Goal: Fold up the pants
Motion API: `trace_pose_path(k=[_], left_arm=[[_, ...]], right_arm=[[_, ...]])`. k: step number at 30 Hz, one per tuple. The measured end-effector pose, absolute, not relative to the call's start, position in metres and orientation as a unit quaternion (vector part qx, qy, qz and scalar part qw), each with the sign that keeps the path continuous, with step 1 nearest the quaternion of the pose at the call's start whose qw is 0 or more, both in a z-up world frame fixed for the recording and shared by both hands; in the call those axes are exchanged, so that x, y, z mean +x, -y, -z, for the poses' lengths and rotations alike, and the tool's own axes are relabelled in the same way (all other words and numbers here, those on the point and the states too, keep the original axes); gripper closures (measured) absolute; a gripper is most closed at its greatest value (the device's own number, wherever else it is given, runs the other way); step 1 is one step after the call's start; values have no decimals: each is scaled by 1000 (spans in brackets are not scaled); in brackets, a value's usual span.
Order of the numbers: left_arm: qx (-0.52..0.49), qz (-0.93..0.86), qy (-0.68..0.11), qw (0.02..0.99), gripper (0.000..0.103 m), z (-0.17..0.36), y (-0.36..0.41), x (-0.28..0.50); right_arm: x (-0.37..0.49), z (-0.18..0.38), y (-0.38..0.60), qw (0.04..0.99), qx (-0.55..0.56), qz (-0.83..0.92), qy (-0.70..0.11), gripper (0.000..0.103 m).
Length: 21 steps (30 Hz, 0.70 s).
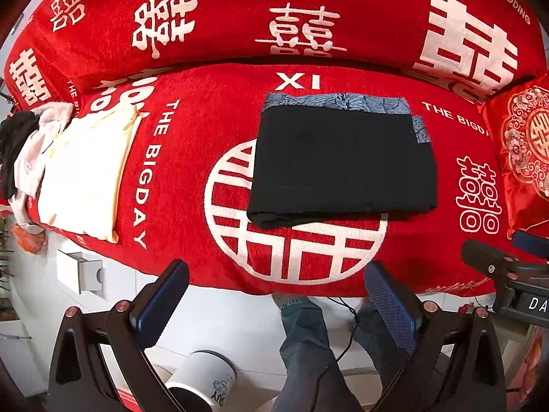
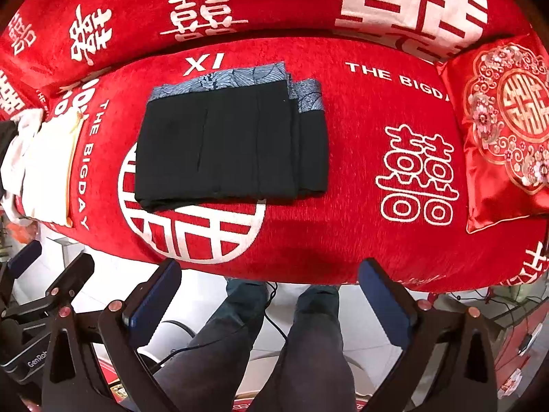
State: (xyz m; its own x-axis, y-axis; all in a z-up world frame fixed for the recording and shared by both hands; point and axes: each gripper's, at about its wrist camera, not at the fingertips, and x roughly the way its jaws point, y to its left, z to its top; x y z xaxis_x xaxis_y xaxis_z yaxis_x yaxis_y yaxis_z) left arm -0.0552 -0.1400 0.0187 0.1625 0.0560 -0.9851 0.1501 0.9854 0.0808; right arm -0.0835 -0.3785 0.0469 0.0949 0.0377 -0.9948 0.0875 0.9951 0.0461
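Black pants [image 1: 343, 161], folded into a compact, roughly square stack, lying flat on a red sofa cover [image 1: 192, 185] printed with white double-happiness signs. Partly over the big white circle emblem [image 1: 295, 240], below the letters "XI". Blue-grey patterned waistband [image 1: 338, 103] along the far edge, with a second strip of the same pattern peeking out at the right side, one layer offset from the one above. Near edge thick and rounded, showing stacked layers; lower left corner bulging a little past the top layer. Faint vertical creases across the top face in the right wrist view. Cloth otherwise smooth and even.

Cream folded garment [image 1: 82, 171] well to the left on the same seat, next to a heap of white and black clothes [image 1: 24, 151] at the sofa's end. Embroidered red cushion [image 2: 507, 127] on the right.

Left gripper [image 1: 276, 295] held back off the sofa's front edge, jaws spread wide, blue pads bare, nothing between them. Right gripper [image 2: 269, 292] likewise back from the edge, jaws wide apart and gripping nothing. Both well apart from the pants. Person's legs [image 2: 308, 343] in jeans below, on a white tiled floor [image 1: 226, 322]; white bin [image 1: 202, 377] by the left gripper.
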Motion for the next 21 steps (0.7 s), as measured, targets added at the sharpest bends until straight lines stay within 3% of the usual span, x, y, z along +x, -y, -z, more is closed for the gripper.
trace_pose_path(k=[21], left_arm=[[74,30,-653,753,1,-15,140,-49]], right_arm=[[-78,-47,374,739,41,15,-672,0]])
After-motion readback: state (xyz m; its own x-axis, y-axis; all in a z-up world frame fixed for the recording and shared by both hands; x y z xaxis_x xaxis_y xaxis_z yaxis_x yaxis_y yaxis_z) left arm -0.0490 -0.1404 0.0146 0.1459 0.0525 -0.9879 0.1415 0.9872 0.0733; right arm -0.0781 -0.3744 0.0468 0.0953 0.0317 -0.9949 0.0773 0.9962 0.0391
